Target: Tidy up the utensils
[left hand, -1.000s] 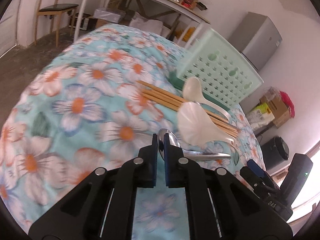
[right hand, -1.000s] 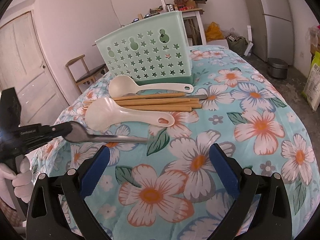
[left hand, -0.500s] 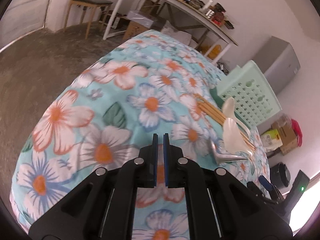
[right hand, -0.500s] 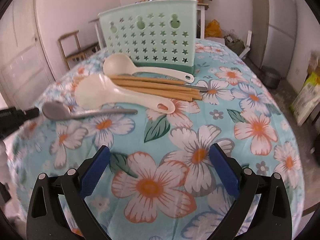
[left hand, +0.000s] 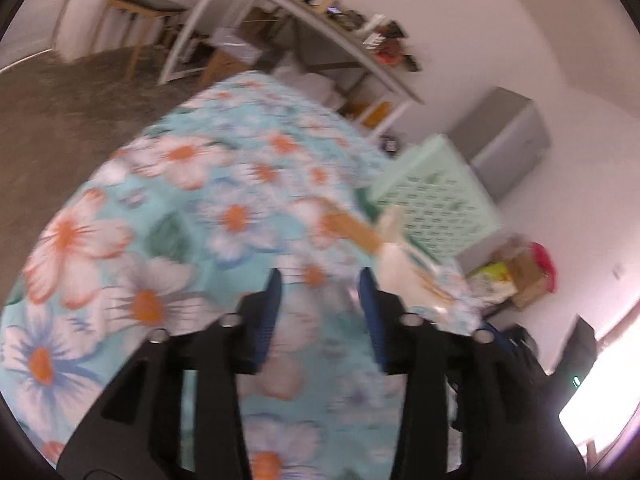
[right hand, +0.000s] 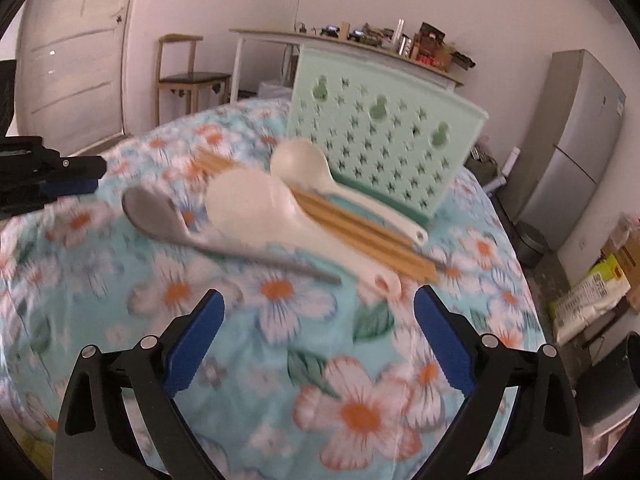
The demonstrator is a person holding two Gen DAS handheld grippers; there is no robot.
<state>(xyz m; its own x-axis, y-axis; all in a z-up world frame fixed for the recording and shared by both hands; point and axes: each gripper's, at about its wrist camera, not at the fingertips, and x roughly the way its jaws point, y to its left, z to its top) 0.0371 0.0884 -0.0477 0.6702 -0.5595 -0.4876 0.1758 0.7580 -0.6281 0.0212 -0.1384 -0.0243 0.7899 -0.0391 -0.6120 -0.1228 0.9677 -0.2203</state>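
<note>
While a pale green basket (right hand: 384, 140) stands upper centre on the floral tabletop (right hand: 360, 400), a grey spoon (right hand: 160, 216), two white ladles (right hand: 256, 204) and chopsticks (right hand: 360, 240) lie before it. Right gripper (right hand: 318, 316): jaws wide, empty, just narrowing slightly. Left gripper (left hand: 320, 288): jaws just opening, empty.

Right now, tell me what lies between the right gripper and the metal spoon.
Nothing visible does. The right gripper has open jaws with bare tablecloth ahead; the metal spoon lies just beyond, its handle end nearest, beside the white spoon.

Black claw (right hand: 319, 310), blue pads (right hand: 192, 334), silver screws.
</note>
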